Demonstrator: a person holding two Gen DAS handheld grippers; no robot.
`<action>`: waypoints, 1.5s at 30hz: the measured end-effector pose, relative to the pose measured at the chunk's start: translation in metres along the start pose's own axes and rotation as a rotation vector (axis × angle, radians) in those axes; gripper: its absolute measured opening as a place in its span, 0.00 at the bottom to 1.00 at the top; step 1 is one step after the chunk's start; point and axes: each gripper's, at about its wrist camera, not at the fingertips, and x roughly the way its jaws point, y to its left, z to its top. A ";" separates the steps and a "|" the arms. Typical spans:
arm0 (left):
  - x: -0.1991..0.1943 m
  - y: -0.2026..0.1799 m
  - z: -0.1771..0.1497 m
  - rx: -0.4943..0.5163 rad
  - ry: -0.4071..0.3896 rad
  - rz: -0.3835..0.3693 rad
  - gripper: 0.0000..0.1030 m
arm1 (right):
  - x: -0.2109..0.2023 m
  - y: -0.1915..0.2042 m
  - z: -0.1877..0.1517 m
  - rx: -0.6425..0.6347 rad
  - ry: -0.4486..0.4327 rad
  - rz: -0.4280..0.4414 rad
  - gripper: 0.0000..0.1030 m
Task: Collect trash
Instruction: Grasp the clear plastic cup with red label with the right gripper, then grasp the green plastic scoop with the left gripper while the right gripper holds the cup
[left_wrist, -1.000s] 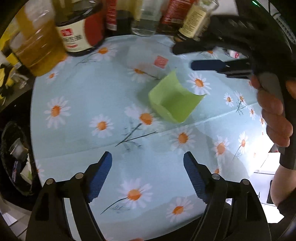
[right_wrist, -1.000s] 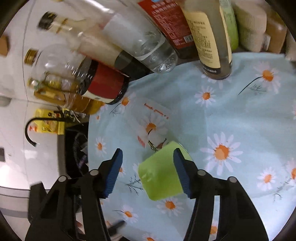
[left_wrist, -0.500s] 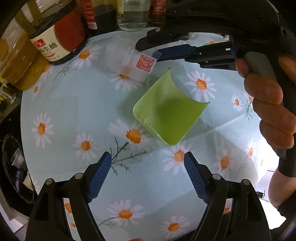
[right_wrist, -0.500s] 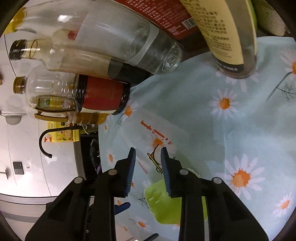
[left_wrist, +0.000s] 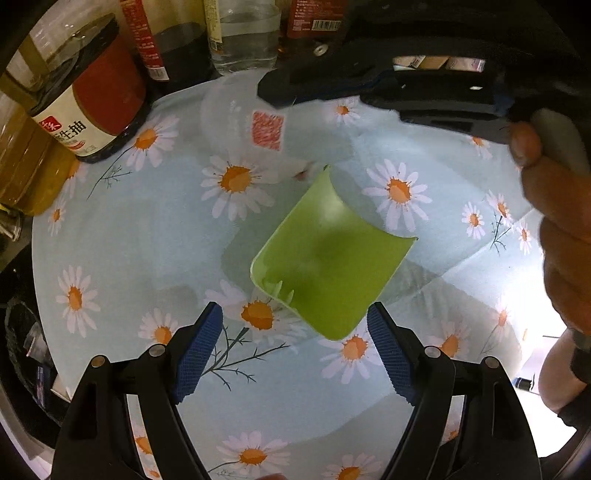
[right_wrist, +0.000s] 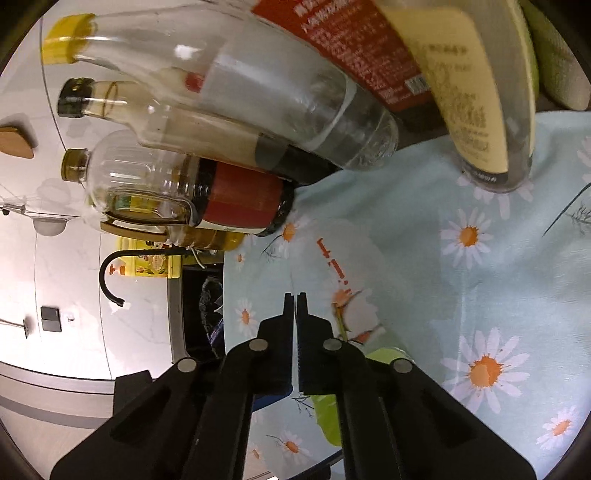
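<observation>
green paper (left_wrist: 328, 262) on daisy cloth (left_wrist: 140, 229), left tongs (left_wrist: 295, 354) spread

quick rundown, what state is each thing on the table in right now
green sheet: curled, lying loose on the cloth, not gripped
clear wrapper: flat on the cloth, beyond the sheet
left tongs: open, empty, over the sheet's near edge
right tongs: shut, nothing seen between them
soy bottle: upright, nearly empty
oil bottle: upright, partly full

Dim, fisheye-bent frames (bottles motion-blurred), with white glare at right.
</observation>
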 end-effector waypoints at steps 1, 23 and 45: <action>0.000 -0.001 0.001 0.002 0.001 0.002 0.76 | -0.002 0.000 0.000 0.000 -0.003 0.002 0.01; 0.021 -0.056 0.034 0.224 0.043 0.027 0.87 | -0.096 -0.002 -0.012 -0.026 -0.159 -0.012 0.01; 0.040 -0.027 0.024 0.195 0.100 0.026 0.14 | -0.090 0.003 -0.035 -0.033 -0.132 -0.037 0.01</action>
